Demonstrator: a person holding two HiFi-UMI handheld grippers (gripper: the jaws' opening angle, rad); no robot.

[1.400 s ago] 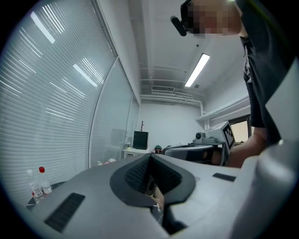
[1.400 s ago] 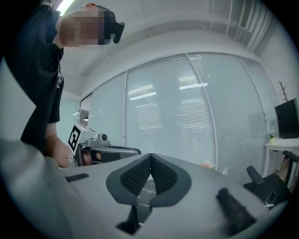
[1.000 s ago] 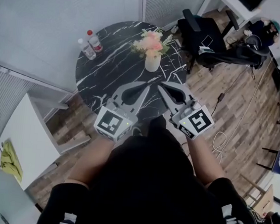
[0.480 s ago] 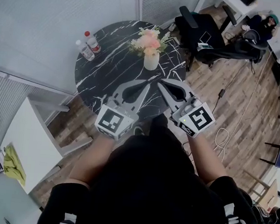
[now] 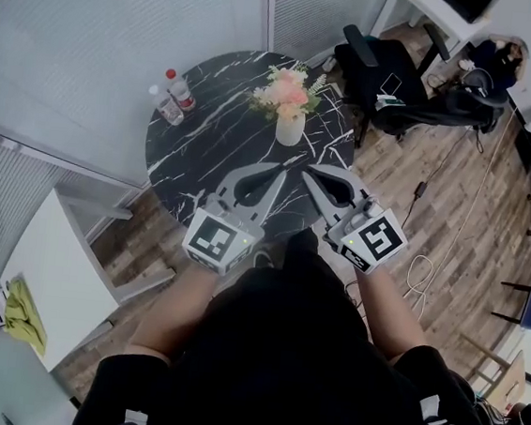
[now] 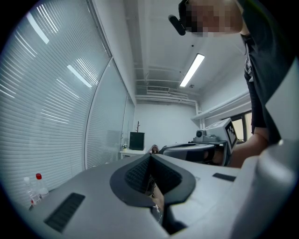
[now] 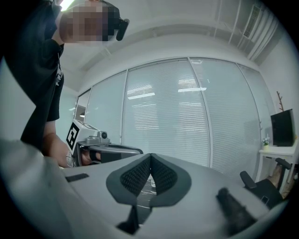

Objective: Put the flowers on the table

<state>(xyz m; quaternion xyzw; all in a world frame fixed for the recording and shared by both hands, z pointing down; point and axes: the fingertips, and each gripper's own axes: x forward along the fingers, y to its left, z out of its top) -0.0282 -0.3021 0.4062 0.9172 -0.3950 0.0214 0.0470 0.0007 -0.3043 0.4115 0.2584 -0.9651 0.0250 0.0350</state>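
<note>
A bunch of pink and cream flowers (image 5: 288, 88) stands in a white vase (image 5: 290, 129) on the far right part of a round black marble table (image 5: 216, 159). I hold both grippers level over the table's near edge, short of the vase. The left gripper (image 5: 280, 170) is shut with nothing in it, and its dark pads meet in the left gripper view (image 6: 150, 157). The right gripper (image 5: 308, 172) is shut and empty too, jaws closed in its own view (image 7: 150, 156). Each gripper shows in the other's view: the right gripper (image 6: 205, 148), the left gripper (image 7: 100, 150).
Two water bottles (image 5: 172, 99) stand at the table's far left edge, and show again as bottles (image 6: 35, 188). A black office chair (image 5: 393, 71) stands behind the table to the right. A white cabinet (image 5: 56, 274) is at the left. Cables (image 5: 418, 266) lie on the wood floor.
Only the head view has shifted slightly. Both grippers stay shut in the same place and the flowers have not moved.
</note>
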